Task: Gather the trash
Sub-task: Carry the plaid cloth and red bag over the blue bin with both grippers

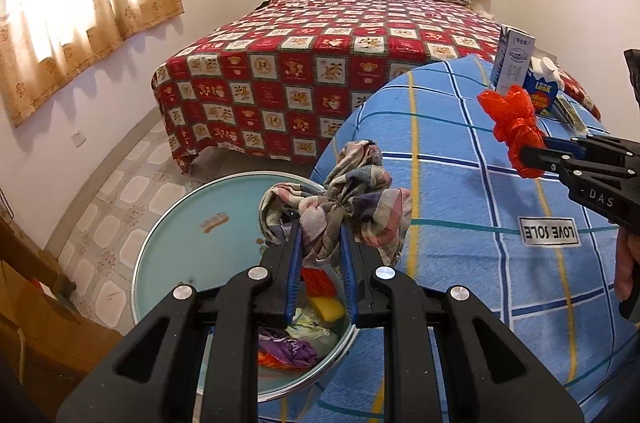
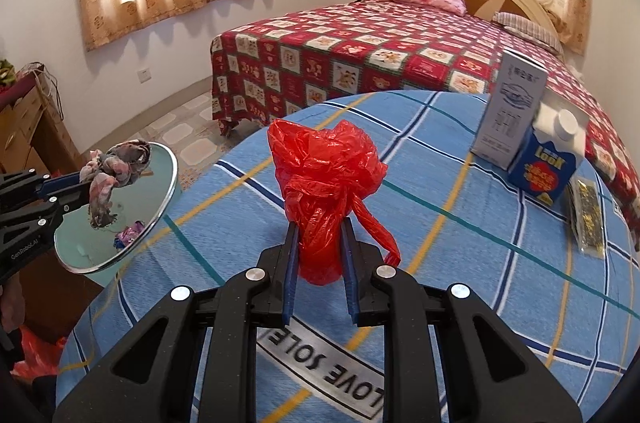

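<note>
My left gripper is shut on a crumpled plaid cloth and holds it over the rim of a teal trash bin that holds colourful wrappers. The left gripper, cloth and bin also show in the right wrist view. My right gripper is shut on a crumpled red plastic bag above the blue plaid cover. In the left wrist view the right gripper holds the red bag at the far right.
A grey-white carton, a blue milk carton and a gold-speckled packet stand on the blue cover at the right. A bed with a red patterned sheet lies behind. A wooden cabinet stands at the left.
</note>
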Available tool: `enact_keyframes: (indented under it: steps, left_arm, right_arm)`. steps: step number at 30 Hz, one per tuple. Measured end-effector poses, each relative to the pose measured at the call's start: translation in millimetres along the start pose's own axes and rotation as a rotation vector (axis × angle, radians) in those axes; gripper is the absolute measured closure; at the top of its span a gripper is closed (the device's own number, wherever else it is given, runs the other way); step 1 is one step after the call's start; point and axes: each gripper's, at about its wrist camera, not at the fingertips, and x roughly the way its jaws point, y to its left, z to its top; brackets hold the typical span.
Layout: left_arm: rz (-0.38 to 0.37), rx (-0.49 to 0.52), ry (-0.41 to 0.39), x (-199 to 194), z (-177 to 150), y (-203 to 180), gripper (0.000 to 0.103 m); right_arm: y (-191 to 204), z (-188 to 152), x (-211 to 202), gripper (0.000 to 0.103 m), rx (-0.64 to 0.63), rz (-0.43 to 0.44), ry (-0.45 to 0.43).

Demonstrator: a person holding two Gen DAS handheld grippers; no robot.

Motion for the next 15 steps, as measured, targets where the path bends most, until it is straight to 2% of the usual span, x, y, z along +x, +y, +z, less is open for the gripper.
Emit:
enact_keyframes:
  steps: [15]
  left_arm:
    - [0.059,-0.015,0.012,-6,-12,28,0.085]
  right_arm:
    - [30,9,12,0.083,-0.049,0.036,0.000]
